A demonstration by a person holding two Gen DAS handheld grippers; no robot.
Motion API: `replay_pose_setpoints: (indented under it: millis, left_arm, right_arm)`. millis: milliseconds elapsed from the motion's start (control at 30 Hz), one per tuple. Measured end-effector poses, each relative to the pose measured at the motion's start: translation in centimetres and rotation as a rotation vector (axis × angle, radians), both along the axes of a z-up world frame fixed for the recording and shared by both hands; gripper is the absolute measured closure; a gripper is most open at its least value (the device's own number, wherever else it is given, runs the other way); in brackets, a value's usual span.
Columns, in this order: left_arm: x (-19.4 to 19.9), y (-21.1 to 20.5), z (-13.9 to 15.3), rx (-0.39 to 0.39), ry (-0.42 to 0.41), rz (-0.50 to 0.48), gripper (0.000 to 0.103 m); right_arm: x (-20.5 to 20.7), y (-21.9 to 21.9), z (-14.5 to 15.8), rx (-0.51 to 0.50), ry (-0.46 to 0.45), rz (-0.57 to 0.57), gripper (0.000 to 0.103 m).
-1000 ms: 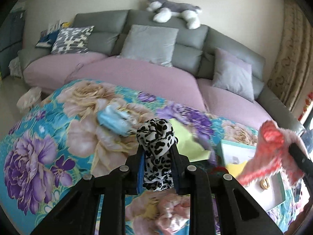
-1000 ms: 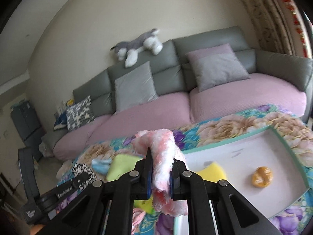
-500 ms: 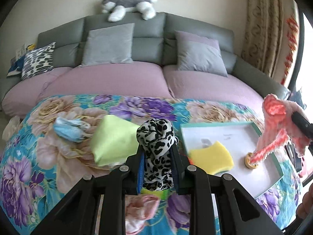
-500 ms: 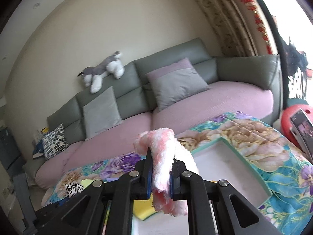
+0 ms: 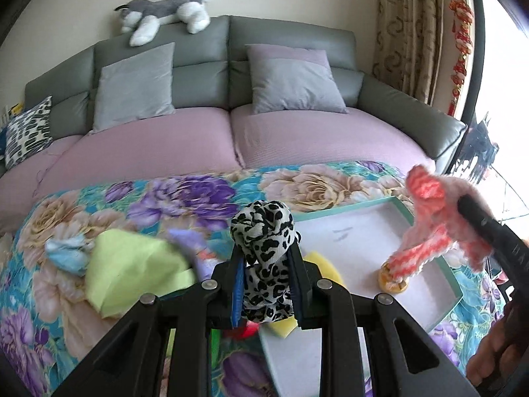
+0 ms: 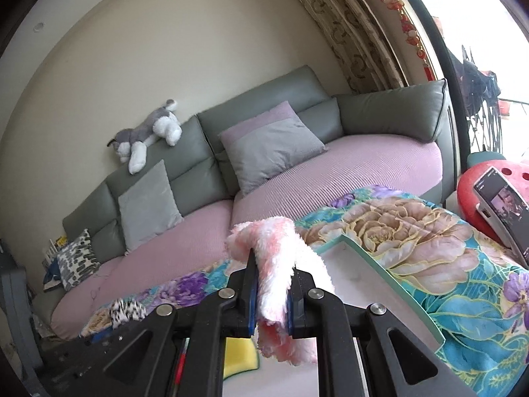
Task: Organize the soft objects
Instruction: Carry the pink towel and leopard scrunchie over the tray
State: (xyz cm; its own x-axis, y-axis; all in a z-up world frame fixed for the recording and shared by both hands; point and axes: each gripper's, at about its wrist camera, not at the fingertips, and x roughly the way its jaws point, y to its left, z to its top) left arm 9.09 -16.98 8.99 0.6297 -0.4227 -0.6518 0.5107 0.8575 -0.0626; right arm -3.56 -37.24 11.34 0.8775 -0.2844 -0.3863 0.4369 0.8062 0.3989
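Observation:
My left gripper [image 5: 265, 261] is shut on a black-and-white leopard-print cloth [image 5: 264, 231], bunched up between its pads. It hovers above the near left corner of a white tray with a teal rim [image 5: 449, 271]. My right gripper [image 6: 271, 281] is shut on a fluffy pink-and-white cloth [image 6: 276, 248]; the left wrist view shows that pink cloth [image 5: 429, 231] hanging over the tray's right side. In the tray lie a yellow sponge [image 5: 322, 261] and a small orange round thing [image 5: 393, 283]. The leopard cloth [image 6: 127, 311] also shows low left in the right wrist view.
A floral blanket [image 5: 185, 198] covers the table; a lime-green cloth [image 5: 132, 271] and a light blue cloth [image 5: 66, 254] lie on it, left of the tray. Behind stands a grey sofa with pink seats [image 5: 148, 152], cushions and a plush dog [image 5: 165, 10]. A phone [image 6: 506, 211] leans at the right.
Both grippers have swung to the right over the blanket, each keeping its cloth. The tray has come under them; the left gripper now sits at its near left corner.

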Motion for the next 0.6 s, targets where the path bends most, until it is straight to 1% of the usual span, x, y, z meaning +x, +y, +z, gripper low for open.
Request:
replay_pose_setpoints:
  millis: [100, 233, 333, 433, 533, 600]
  left_arm:
    - [0.7, -2.2, -1.1, 0.018, 0.026, -0.037, 0.078]
    - [1.4, -4.9, -2.8, 0.037, 0.074, -0.09, 0.078]
    - [1.9, -6.6, -3.8, 0.05, 0.095, -0.113, 0.078]
    - [2.4, -7.9, -4.6, 0.042, 0.117, -0.128, 0.077]
    - [2.9, -8.7, -5.2, 0.043, 0.138, -0.13, 0.075]
    - [3.1, -8.9, -5.5, 0.044, 0.146, -0.126, 0.069]
  right_arm:
    - [1.1, -0.7, -1.4, 0.021, 0.06, -0.006, 0.09]
    - [2.3, -1.5, -3.2, 0.041, 0.168, -0.03, 0.09]
    - [2.6, -2.1, -4.3, 0.069, 0.209, -0.039, 0.09]
    - [2.8, -2.6, -5.1, 0.075, 0.257, -0.056, 0.09]
    - [3.1, -2.9, -5.6, 0.079, 0.287, -0.064, 0.086]
    - [3.1, -3.0, -5.8, 0.076, 0.303, -0.074, 0.086]
